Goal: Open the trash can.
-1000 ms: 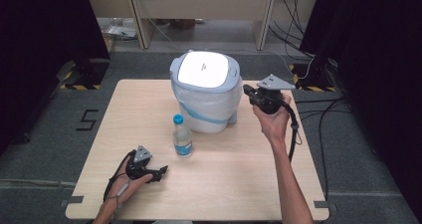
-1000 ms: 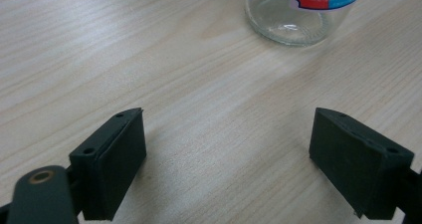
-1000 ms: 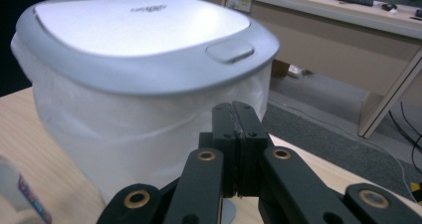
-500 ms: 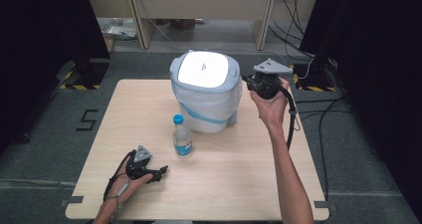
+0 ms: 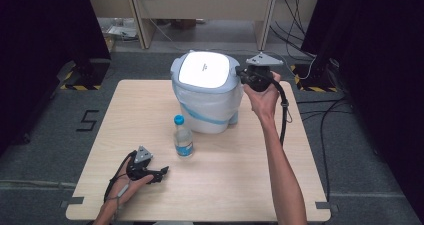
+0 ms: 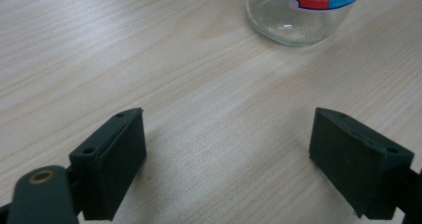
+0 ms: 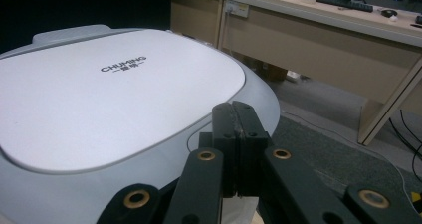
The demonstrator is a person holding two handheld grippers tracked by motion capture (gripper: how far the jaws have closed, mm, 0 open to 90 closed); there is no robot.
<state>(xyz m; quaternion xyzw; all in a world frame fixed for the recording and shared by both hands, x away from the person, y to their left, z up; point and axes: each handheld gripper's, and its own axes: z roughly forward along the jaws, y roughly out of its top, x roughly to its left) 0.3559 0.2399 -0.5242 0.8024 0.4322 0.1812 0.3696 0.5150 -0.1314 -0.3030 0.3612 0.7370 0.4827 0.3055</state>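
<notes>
Pale wooden table [image 5: 240, 185] carries a lidded bin [image 5: 206, 92] and bottle [image 5: 183, 137] — right gripper [image 5: 243, 76], jaws pressed together empty, beside the lid; left gripper [image 5: 161, 173] rests wide apart, holding nothing.

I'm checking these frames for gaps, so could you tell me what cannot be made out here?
- Bin contents: the shut lid hides them in the high and right gripper views.
- Bottle: top cut off by the left gripper view's upper edge.
- Bottle label text: too small in the high view.

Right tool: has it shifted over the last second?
Yes. The right tool has moved up the high view, from beside the bin's body to level with its lid.
</notes>
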